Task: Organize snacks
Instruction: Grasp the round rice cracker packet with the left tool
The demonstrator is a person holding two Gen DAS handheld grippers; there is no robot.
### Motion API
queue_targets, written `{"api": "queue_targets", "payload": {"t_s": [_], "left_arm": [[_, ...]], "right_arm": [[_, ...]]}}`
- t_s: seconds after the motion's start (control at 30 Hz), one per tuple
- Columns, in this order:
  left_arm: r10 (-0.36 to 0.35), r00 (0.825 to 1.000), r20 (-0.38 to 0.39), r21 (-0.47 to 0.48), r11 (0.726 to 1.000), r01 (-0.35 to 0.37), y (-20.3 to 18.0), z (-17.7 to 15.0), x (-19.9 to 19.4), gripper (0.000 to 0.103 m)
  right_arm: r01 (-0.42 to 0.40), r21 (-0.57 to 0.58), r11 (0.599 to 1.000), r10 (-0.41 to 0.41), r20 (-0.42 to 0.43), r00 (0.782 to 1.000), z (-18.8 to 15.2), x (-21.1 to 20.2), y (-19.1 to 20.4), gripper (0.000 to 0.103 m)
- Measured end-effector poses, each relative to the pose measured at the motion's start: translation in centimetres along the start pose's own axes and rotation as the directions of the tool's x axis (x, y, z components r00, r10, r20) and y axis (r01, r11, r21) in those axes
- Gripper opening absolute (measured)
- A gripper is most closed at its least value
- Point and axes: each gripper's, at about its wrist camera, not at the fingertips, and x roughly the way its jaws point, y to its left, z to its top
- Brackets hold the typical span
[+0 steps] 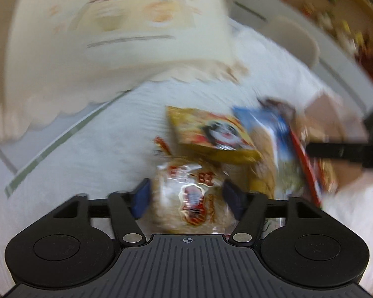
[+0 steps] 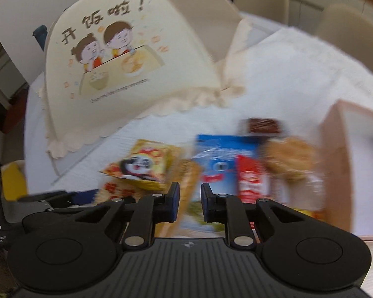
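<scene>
A pile of snack packets lies on a white tablecloth (image 1: 87,154). My left gripper (image 1: 186,196) has its blue pads on both sides of a clear rice-cracker packet (image 1: 191,196) with red print; the frame is blurred. Beyond it lie a yellow panda packet (image 1: 211,134) and a blue packet (image 1: 268,129). In the right wrist view my right gripper (image 2: 189,200) has its jaws a narrow gap apart over a blue packet (image 2: 216,164), with nothing clearly between them. The yellow panda packet (image 2: 141,166), a red packet (image 2: 251,183) and a round cracker packet (image 2: 288,161) lie around it.
A cream folding food cover (image 2: 126,57) with a cartoon print stands at the back left. A pink open box (image 2: 348,164) stands at the right of the pile. Beige chairs (image 2: 348,32) line the far side. The left gripper's body (image 2: 2,213) shows at the left edge.
</scene>
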Motion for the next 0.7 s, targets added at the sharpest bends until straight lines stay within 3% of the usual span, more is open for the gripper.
{"api": "queue_targets", "payload": {"t_s": [0.03, 0.07, 0.13, 0.17, 0.2, 0.27, 0.37, 0.53, 0.7], "left_arm": [[0.021, 1.000, -0.005, 0.040, 0.999, -0.020, -0.7, -0.1, 0.2, 0.078], [0.043, 0.999, -0.006, 0.070, 0.997, -0.042, -1.3, -0.2, 0.3, 0.078], [0.031, 0.999, -0.021, 0.047, 0.998, -0.030, -1.3, -0.7, -0.3, 0.073], [0.006, 1.000, -0.021, 0.004, 1.000, -0.006, -0.7, -1.1, -0.8, 0.070], [-0.020, 1.000, -0.016, -0.046, 0.999, 0.020, 0.0, -1.7, -1.5, 0.058], [-0.065, 0.998, 0.009, -0.153, 0.986, 0.066, 1.6, -3.1, -3.0, 0.045], [-0.071, 0.997, 0.036, -0.246, 0.966, 0.078, 3.1, -5.3, -5.3, 0.040], [-0.091, 0.994, 0.066, -0.298, 0.948, 0.107, 3.2, -8.0, -7.9, 0.031], [-0.112, 0.992, 0.062, -0.306, 0.944, 0.125, 2.4, -9.0, -8.7, 0.030]], "right_arm": [[0.008, -0.003, 1.000, -0.007, 0.007, 1.000, -0.1, -0.3, -0.4, 0.029], [0.008, -0.004, 1.000, -0.008, 0.010, 1.000, -0.1, -0.4, -0.7, 0.047], [-0.005, -0.005, 1.000, 0.005, 0.028, 1.000, -0.2, -0.7, -0.9, 0.071], [-0.008, -0.012, 1.000, 0.008, 0.043, 0.999, -0.1, -0.8, -0.7, 0.074], [-0.007, -0.023, 1.000, 0.008, 0.053, 0.999, 0.1, -0.9, -0.3, 0.074], [-0.011, -0.044, 0.999, 0.014, 0.061, 0.998, 0.7, -0.5, 0.8, 0.077], [-0.070, -0.067, 0.995, 0.073, 0.036, 0.997, 2.0, 1.4, 3.3, 0.090], [-0.127, -0.083, 0.989, 0.114, -0.137, 0.984, 3.5, 8.2, 7.3, 0.090], [0.011, -0.277, 0.961, -0.043, -0.112, 0.993, 2.6, 11.6, 11.7, 0.093]]}}
